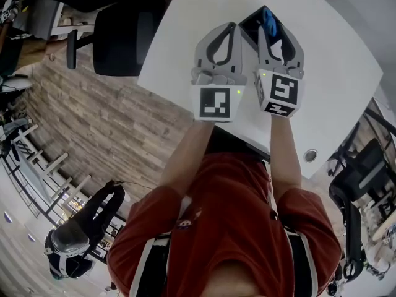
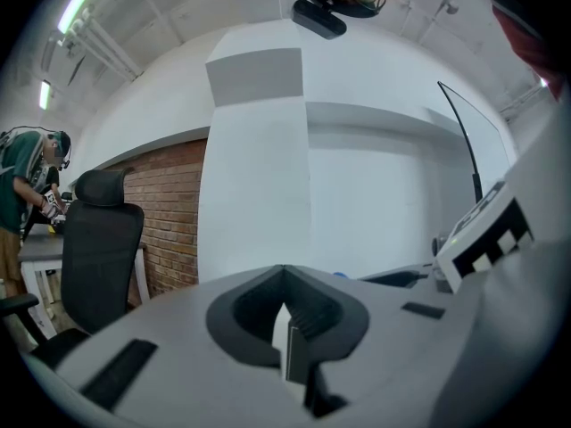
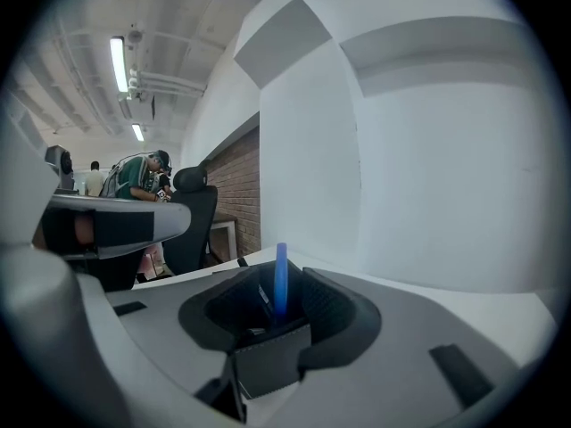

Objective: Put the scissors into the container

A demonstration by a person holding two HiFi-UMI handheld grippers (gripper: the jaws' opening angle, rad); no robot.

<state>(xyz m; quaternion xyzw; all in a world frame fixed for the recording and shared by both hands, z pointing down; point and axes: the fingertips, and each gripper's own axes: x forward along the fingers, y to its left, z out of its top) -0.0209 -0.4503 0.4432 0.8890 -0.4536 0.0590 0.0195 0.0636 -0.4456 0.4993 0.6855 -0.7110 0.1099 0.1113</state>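
Observation:
On the white table (image 1: 334, 73) stands a black container (image 1: 252, 23), and the scissors' blue handle (image 1: 268, 20) sticks up out of it. My right gripper (image 1: 276, 33) hangs over the container with a jaw on either side of that handle. In the right gripper view the blue handle (image 3: 281, 279) stands upright between the jaws of the right gripper (image 3: 284, 283) with a gap beside it, so the gripper is open. My left gripper (image 1: 232, 27) sits just left of the container. Its jaws meet at the tip, shut on nothing, as the left gripper view shows for the left gripper (image 2: 284, 273).
A black office chair (image 1: 120, 39) stands off the table's left edge over a wood floor. Another dark chair (image 1: 362, 178) is at the right. A round grommet (image 1: 310, 155) sits near the table's front edge. A person in green (image 2: 22, 194) works at a far desk.

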